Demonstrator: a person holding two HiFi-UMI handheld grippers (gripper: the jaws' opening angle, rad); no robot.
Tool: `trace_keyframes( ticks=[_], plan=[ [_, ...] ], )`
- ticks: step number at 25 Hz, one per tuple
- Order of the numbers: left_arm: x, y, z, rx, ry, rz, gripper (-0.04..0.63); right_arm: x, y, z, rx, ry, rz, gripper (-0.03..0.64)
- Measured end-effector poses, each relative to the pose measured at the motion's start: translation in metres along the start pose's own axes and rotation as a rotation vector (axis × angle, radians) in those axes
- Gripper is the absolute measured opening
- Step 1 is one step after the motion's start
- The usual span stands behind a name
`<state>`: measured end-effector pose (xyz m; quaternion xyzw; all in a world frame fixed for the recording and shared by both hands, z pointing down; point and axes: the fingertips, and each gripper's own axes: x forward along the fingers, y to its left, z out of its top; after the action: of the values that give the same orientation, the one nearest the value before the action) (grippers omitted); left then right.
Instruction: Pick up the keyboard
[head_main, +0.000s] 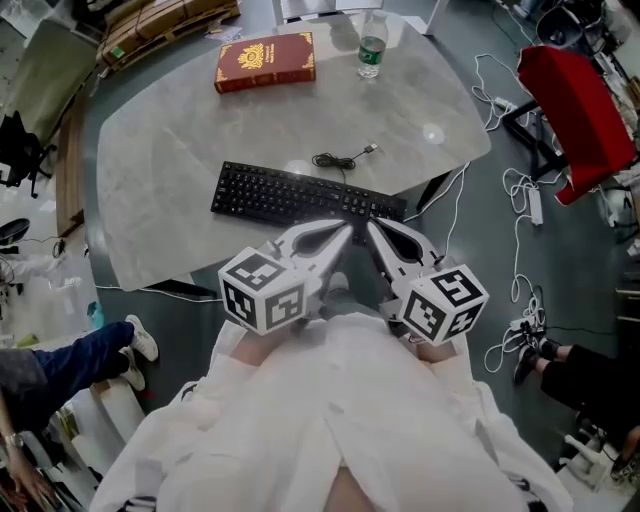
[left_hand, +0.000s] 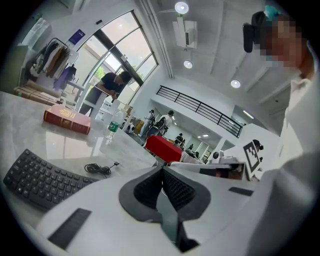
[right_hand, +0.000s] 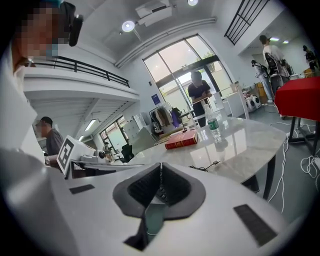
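Two tools, the left gripper (head_main: 342, 236) and the right gripper (head_main: 377, 230), hover at the near edge of the table (head_main: 170, 150), each with its jaws pressed together and holding nothing. The black keyboard (head_main: 300, 196) lies flat just beyond their tips, close to the table's near edge, with a coiled cable (head_main: 340, 158) just behind it. Arriving shut, the jaws would likely shove the keyboard across the smooth top rather than grip it. Both tips also sit toward its right end, so a one-ended lift could let it tilt and slip.
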<state>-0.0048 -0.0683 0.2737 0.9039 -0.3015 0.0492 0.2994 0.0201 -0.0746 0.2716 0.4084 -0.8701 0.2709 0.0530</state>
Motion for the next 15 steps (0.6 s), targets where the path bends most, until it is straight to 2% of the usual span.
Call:
trace_keyframes(
  ticks=[15],
  plan=[
    [0.038, 0.009, -0.002, -0.039, 0.006, 0.04, 0.015, 0.001, -0.044, 0.004, 0.014, 0.033, 0.019, 0.032]
  ],
)
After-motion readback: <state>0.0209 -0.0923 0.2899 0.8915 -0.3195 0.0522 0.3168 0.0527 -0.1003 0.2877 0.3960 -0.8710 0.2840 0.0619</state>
